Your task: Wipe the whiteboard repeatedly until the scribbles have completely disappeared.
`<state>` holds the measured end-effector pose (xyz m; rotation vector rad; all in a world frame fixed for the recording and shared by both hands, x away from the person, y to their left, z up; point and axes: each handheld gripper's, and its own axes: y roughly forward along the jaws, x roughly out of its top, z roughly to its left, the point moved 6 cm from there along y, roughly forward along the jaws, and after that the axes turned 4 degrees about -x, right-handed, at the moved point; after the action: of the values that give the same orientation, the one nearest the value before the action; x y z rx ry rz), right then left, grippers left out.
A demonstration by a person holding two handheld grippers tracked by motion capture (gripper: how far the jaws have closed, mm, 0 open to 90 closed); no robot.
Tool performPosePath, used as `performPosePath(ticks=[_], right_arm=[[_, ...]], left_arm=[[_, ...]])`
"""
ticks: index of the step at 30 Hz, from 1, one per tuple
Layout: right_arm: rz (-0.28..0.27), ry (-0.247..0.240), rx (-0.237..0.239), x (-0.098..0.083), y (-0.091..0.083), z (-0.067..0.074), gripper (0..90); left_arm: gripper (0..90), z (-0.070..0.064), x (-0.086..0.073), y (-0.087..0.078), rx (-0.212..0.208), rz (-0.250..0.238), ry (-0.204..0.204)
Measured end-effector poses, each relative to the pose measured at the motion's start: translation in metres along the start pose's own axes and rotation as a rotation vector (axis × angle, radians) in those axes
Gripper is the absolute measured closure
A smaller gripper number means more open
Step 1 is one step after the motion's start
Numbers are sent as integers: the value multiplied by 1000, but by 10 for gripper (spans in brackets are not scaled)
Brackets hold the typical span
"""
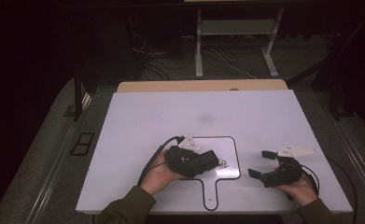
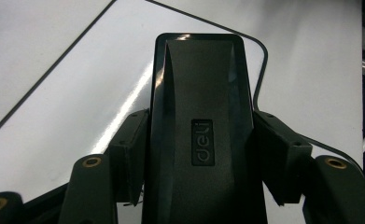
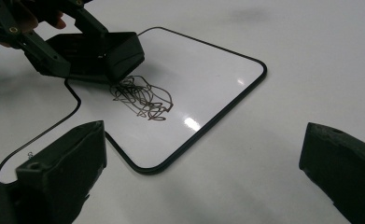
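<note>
The left tongs are clenched on a stiff, light eraser, gripped across its narrow sides. It should slide easily over the slick whiteboard toward the scribble. The right tongs hang released.

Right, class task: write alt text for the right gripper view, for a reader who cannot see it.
A black whiteboard eraser, clamped in the left gripper, rests at the edge of a dark scribble on a small paddle-shaped whiteboard. The right gripper waits in the foreground with its jaws wide open and nothing between them.

Dim, dark surroundings; glare on the whiteboard; close views soft.
</note>
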<state>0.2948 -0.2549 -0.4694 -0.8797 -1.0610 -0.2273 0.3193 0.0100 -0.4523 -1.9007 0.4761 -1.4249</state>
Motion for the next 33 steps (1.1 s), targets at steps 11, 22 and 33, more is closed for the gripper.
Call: performPosePath(ticks=[11, 22, 33], right_arm=[[3, 12, -6, 0, 1, -1, 0], [1, 15, -5, 0, 1, -1, 0], [5, 4, -1, -1, 1, 0, 0]], left_arm=[[395, 15, 5, -7, 0, -11, -6], [396, 37, 7, -13, 13, -25, -31], [396, 51, -7, -9, 58, 39, -60]])
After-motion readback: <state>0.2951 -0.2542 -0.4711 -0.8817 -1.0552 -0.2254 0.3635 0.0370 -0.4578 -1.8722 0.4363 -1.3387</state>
